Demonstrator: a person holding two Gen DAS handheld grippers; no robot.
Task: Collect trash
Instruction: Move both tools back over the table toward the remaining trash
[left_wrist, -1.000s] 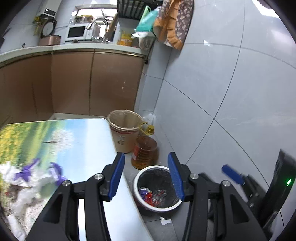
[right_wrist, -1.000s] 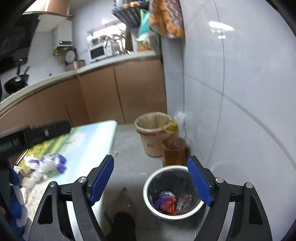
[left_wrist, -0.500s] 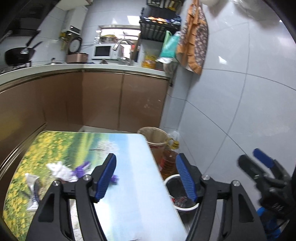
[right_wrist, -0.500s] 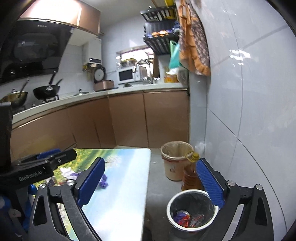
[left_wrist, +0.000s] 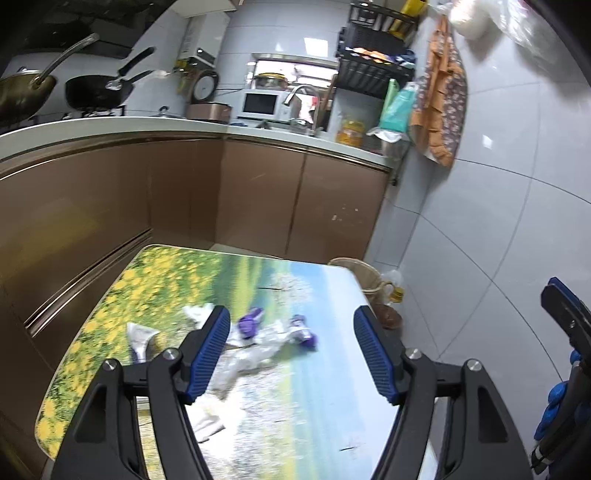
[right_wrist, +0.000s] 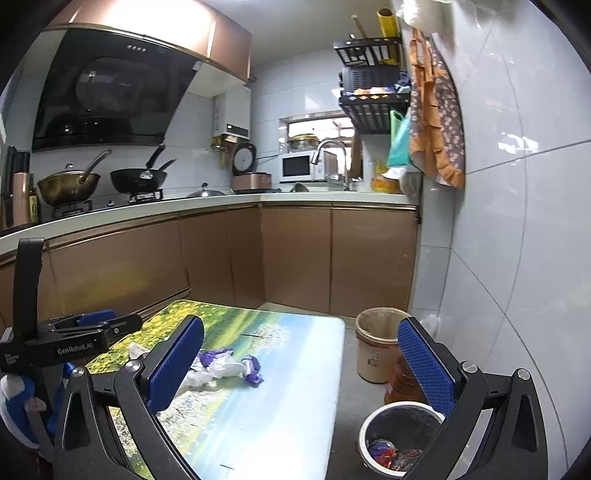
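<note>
The left wrist camera looks forward and down between its tongs (left_wrist: 291, 354) at the counter (left_wrist: 303, 406) from close above its near edge. The right wrist camera looks more level from the counter's right side, further back. Both views share the counter top and the cabinets (right_wrist: 295, 258) behind.

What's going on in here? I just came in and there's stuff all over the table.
Someone is clearing trash with a handheld claw in each hand. Both the left claw and the right claw are open and empty, above the table. Crumpled wrappers lie on the table, not yet picked up. The bin on the floor beside the table already holds some trash.
</note>
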